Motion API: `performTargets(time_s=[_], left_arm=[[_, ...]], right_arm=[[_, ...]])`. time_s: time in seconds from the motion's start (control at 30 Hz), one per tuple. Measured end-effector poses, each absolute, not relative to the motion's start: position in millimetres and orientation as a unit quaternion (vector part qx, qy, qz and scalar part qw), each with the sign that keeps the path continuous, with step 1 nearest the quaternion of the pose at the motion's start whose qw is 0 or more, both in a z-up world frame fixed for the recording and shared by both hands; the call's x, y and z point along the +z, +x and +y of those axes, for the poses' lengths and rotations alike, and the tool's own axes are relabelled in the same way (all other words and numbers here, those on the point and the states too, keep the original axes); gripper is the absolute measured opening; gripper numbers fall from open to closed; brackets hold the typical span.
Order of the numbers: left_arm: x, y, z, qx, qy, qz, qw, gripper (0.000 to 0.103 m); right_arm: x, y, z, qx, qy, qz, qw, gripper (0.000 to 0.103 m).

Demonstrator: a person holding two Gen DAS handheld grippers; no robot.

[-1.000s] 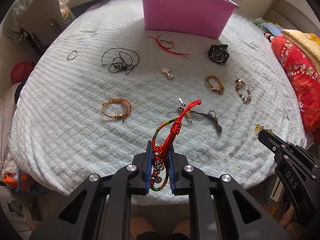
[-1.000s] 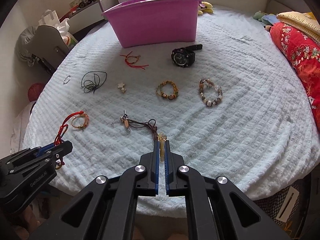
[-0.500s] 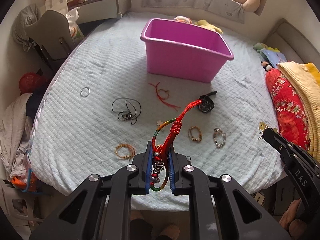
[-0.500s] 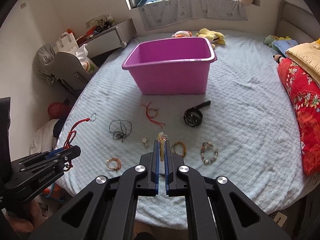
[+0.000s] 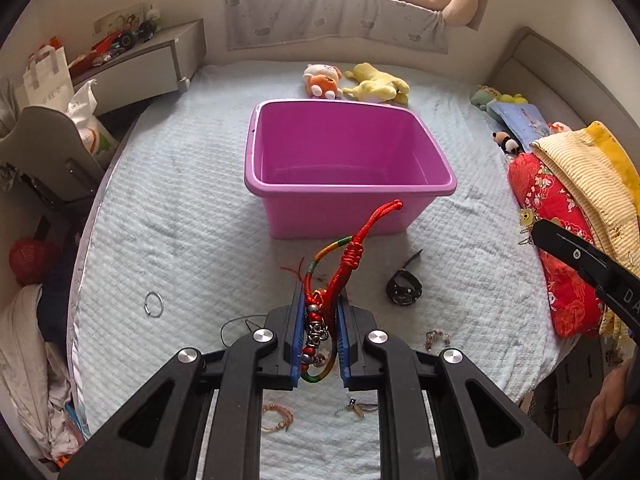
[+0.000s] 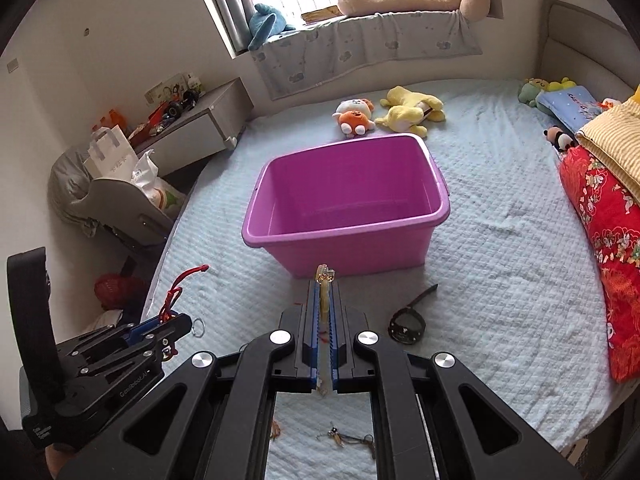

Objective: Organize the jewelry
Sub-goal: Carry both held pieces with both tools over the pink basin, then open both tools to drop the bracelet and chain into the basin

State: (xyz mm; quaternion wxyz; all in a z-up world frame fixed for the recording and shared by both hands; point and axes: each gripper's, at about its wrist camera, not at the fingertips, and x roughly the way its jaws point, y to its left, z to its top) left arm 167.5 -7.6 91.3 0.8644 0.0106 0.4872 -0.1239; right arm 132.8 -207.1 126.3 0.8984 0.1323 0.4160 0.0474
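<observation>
My left gripper (image 5: pixel 320 300) is shut on a red corded bracelet (image 5: pixel 352 252) with metal beads and a multicoloured strand; its loop sticks up past the fingertips. High over the light blue bedspread (image 5: pixel 180 208), the bracelet hangs in front of the empty pink bin (image 5: pixel 352 190). My right gripper (image 6: pixel 324 288) is shut on a small gold charm piece (image 6: pixel 325 276), just short of the pink bin (image 6: pixel 344 236). A black watch (image 5: pixel 404 290), a metal ring (image 5: pixel 153 304), a beaded bracelet (image 5: pixel 436 338) and a woven bracelet (image 5: pixel 278 420) lie on the bed below.
Plush toys (image 5: pixel 324 80) lie behind the bin. A red quilt (image 5: pixel 560 240) and a yellow blanket are piled at the right edge. A grey chair (image 6: pixel 120 200) and a nightstand (image 6: pixel 200 124) stand off the bed's left side. A keyring piece (image 6: pixel 344 438) lies under my right gripper.
Both grippers have risen and moved toward the pink bin, each still holding its piece. The bin's inside now shows, and the jewellery on the bed has slid low under the fingers.
</observation>
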Motion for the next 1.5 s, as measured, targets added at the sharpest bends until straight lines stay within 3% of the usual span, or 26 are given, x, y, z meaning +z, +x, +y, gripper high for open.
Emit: performTargets(time_s=[0.6,0.97,1.0,1.03,1.07,1.1,1.13,1.17,1.2,1.23,1.5], left_arm=[[86,315,-36,-0.098,-0.002,0.498,0.862,0.014],[40,388,-71,-0.072,0.02,0.546,0.834,0.017],[36,393,-71,-0.068,0.015,0.552,0.831,0.018],[32,397,-70,-0.064,0.01,0.557,0.828,0.028],[30,401,-69,-0.059,0.007,0.562,0.825,0.046],[28,402,-67,-0.054,0.005,0.565,0.824,0.058],[27,404,-65,-0.047,0.004,0.563,0.825,0.073],[28,404,-63,-0.041,0.004,0.558,0.829,0.077],[29,404,-61,-0.037,0.006,0.555,0.831,0.078],[29,405,-60,-0.034,0.009,0.555,0.831,0.08],[30,403,-44,-0.017,0.004,0.561,0.827,0.082]], right_arm=[[121,299,-224,0.079,0.102,0.442,0.887,0.004],[66,391,-246,0.087,0.093,0.507,0.852,0.005],[61,396,-248,0.084,0.092,0.513,0.85,0.005],[56,401,-250,0.081,0.09,0.519,0.846,0.005],[52,404,-251,0.079,0.088,0.525,0.843,0.005],[49,407,-252,0.076,0.085,0.53,0.84,0.006],[46,409,-253,0.072,0.081,0.534,0.838,0.016],[45,410,-254,0.066,0.076,0.536,0.838,0.024],[45,411,-255,0.064,0.072,0.534,0.84,0.038],[46,411,-257,0.061,0.069,0.53,0.843,0.043],[52,403,-265,0.056,0.08,0.527,0.844,0.048]])
